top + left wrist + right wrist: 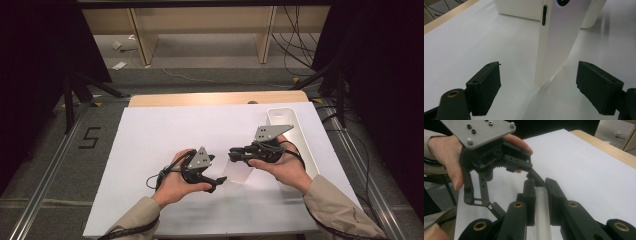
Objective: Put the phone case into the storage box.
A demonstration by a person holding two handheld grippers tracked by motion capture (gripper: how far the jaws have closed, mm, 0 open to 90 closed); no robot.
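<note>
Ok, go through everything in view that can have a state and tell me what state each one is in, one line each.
right gripper: shut on the white phone.
white phone: held on edge, its lower corner at the white sheet, side button facing the left gripper's camera.
left gripper: open, jaws either side of the phone, not touching it.
white tray: lying flat at the table's right side, contents not visible.

1. The white phone is cut off by the top edge of the left gripper view.
2. In the right gripper view, the right tongs cover most of it.
3. The white tray behind it is cut off too.
</note>
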